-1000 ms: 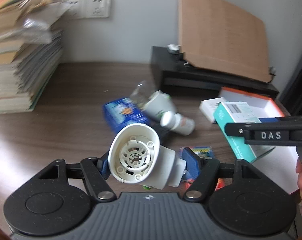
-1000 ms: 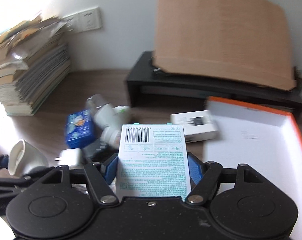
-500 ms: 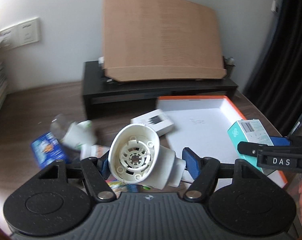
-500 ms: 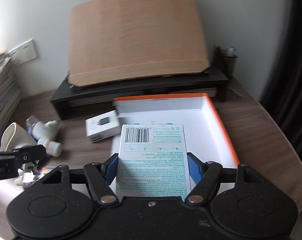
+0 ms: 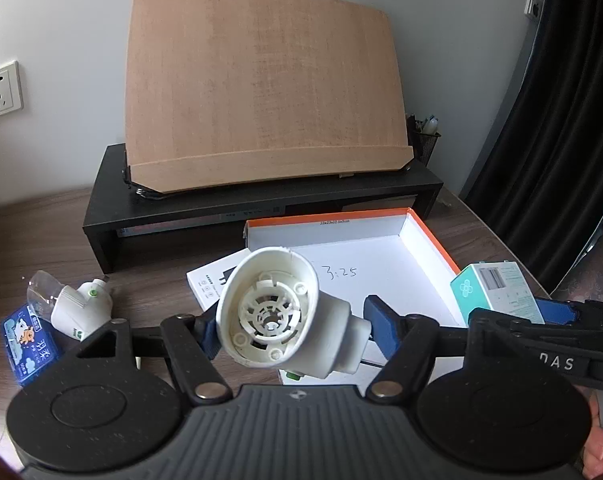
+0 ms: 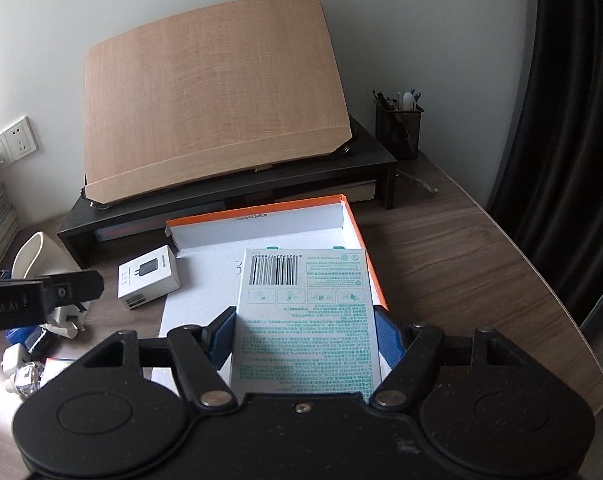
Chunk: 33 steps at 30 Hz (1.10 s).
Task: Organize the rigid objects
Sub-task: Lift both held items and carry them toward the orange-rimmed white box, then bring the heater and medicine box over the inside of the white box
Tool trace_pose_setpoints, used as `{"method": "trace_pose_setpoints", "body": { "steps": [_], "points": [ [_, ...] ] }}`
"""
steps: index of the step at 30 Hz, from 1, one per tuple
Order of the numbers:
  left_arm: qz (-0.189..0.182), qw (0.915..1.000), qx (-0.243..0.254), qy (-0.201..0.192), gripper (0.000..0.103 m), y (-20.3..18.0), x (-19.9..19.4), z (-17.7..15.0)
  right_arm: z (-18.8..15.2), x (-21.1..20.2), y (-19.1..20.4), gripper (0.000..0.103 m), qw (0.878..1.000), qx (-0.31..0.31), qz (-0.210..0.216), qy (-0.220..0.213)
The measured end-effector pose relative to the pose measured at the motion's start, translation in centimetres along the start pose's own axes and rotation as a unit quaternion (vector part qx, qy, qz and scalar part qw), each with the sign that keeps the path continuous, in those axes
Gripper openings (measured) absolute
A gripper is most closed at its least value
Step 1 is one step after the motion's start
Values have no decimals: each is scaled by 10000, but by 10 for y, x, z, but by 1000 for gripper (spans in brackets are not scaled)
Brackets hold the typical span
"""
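Note:
My left gripper point(image 5: 289, 326) is shut on a white plastic funnel-shaped part point(image 5: 277, 312), held above the near left corner of the orange-rimmed white box point(image 5: 429, 240). My right gripper point(image 6: 305, 330) is shut on a teal and white carton point(image 6: 305, 312) with a barcode, held over the same box point(image 6: 349, 216). The carton also shows at the right of the left wrist view point(image 5: 497, 296). The white part shows at the left of the right wrist view point(image 6: 37, 256).
A small white charger box point(image 6: 147, 276) lies left of the orange box. A white nebuliser piece point(image 5: 81, 308) and a blue packet point(image 5: 29, 344) lie further left. A black monitor stand point(image 5: 261, 196) with a leaning wooden board point(image 5: 261, 92) is behind. A mesh pen holder point(image 6: 399, 128) stands at the right.
Both grippers have swung right from the pile of loose items and the paper stack towards the orange box, each keeping its object. The box now lies right below them.

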State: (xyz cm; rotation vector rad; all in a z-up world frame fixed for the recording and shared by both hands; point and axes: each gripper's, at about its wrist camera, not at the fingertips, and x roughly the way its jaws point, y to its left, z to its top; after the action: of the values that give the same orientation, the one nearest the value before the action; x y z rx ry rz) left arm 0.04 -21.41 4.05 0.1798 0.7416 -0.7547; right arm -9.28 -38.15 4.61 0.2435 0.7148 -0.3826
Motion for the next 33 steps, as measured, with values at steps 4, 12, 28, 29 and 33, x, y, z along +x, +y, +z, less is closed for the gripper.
{"method": "trace_pose_setpoints", "body": {
  "steps": [4,12,28,29,33],
  "points": [
    [55,9999,-106,-20,72,-5,6,5,5,7,-4,84,10000,-44,34,-25],
    [111,9989,-451,-59,72,-11,22,8,22,23,-13,84,9998,-99,83,-133],
    [374,9981,-487,-7,72,-21,42,15,43,58,-27,84,9994,-317,146,-27],
    [380,9980,-512,2,72,-22,43,15,44,60,-28,84,9993,-331,161,-13],
    [450,9975,-553,13,72,-24,47,15,45,69,-28,84,9989,-404,224,49]
  ]
}}
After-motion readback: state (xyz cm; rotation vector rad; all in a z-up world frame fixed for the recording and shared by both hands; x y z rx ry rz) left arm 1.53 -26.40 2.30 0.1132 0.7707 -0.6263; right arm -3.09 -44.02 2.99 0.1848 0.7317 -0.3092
